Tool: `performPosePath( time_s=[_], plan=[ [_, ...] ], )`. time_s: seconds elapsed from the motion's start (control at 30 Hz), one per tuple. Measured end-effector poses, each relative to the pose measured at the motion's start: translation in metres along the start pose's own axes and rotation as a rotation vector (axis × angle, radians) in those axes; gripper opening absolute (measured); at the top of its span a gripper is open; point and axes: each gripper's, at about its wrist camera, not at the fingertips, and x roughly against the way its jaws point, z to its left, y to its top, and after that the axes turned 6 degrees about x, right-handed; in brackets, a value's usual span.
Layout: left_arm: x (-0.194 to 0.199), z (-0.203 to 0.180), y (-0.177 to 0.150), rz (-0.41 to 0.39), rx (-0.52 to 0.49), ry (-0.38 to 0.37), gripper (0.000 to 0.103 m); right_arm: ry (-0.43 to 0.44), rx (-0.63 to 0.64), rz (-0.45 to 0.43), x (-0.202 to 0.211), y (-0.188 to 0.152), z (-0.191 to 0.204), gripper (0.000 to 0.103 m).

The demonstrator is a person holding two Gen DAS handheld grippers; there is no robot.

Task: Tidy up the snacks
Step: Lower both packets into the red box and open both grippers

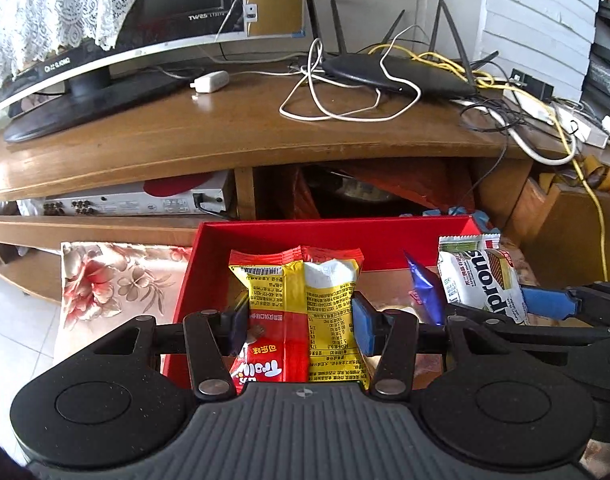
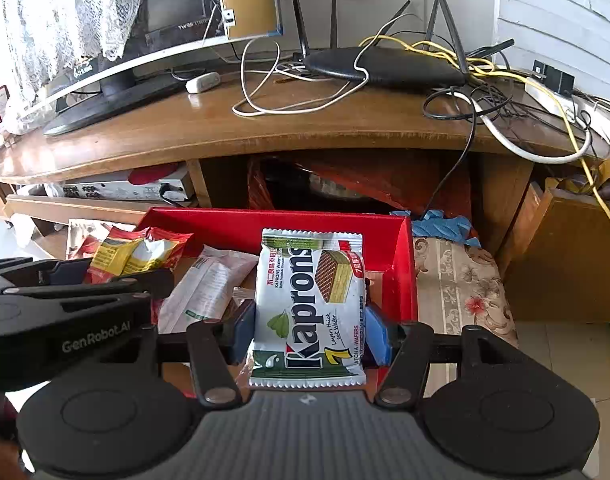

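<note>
While tools (image 1: 301,326) (image 2: 309,330) clamp two packets, one red box (image 2: 405,280).

the red tray (image 1: 289,236) looks like smooth, glossy plastic. both snack packets, the yellow-red one (image 1: 301,312) and the white wafer pack (image 2: 309,308), are shiny crinkled foil. the tv stand (image 1: 225,128) is polished wood. the floral cloth (image 1: 117,280) is soft and matt; the grippers' blue pads (image 1: 363,328) look rubbery.

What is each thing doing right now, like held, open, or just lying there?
Left gripper: shut on the yellow-red snack pack.
Right gripper: shut on the Kaprons wafer pack.
Red box: open, no lid.
Pale pink packet: lying loose in the box.
</note>
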Motion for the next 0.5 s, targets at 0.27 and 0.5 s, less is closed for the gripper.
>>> performPosePath(
  time_s=[0.27,0.5],
  plan=[
    [-0.017,0.003,-0.003,0.029,0.009,0.016,0.057,-0.006,0.02,0.025,-0.017,-0.001,0.004,0.053],
    [-0.026,0.004,-0.007,0.042,0.003,0.041,0.057,-0.01,0.035,0.044,-0.028,-0.003,0.007,0.053]
  ],
)
